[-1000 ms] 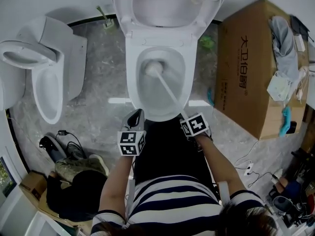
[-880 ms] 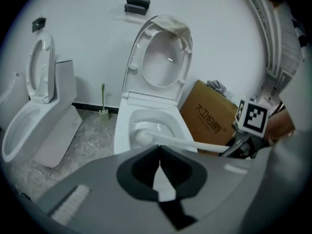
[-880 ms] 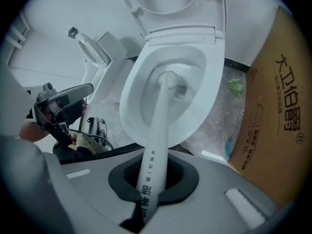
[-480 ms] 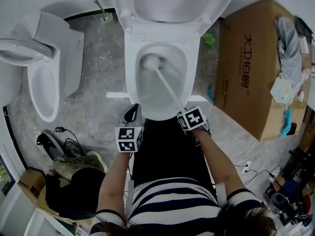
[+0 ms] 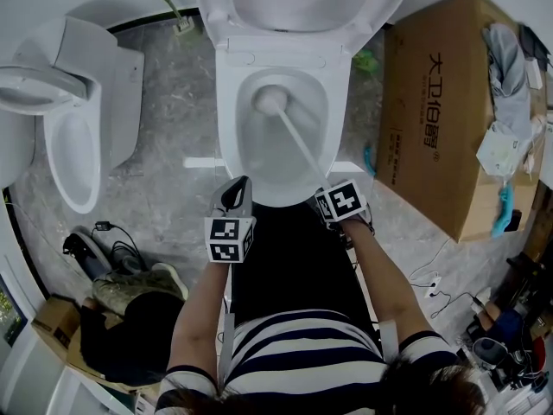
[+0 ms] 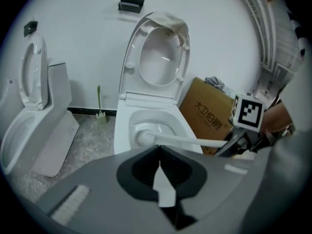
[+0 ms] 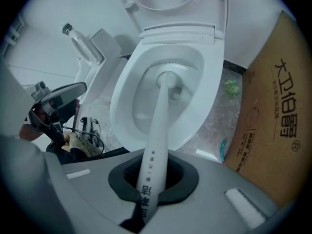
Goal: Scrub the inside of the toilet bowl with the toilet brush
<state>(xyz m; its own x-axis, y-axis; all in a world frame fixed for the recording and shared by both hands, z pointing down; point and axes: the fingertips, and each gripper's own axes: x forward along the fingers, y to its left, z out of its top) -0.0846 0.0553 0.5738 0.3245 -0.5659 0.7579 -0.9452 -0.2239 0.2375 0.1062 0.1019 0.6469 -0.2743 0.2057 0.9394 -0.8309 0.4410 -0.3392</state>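
Your right gripper (image 7: 152, 186) clamps the long white plastic toilet brush (image 5: 295, 148) by its handle, round head down inside the white ceramic toilet bowl (image 5: 226, 128); your left gripper (image 6: 161, 179), jaws together, holds nothing.

A plain white wall (image 6: 78, 43) closes the far side of the room, with a dark skirting strip (image 6: 85, 111) along its base and a small black fixture (image 6: 130, 3) mounted high up. The floor (image 5: 173, 137) is grey marbled stone under even, soft light. At the left stands a spare white toilet (image 5: 73, 145) with its lid raised. A slim green brush (image 6: 99, 113) stands against the far wall. At the right sits a large cardboard box (image 5: 432, 162) with a grey cloth (image 5: 501, 67) heaped on top. On the near left floor lie black cables (image 5: 121, 253), khaki shoes (image 5: 130, 290) and a small carton (image 5: 54, 322).
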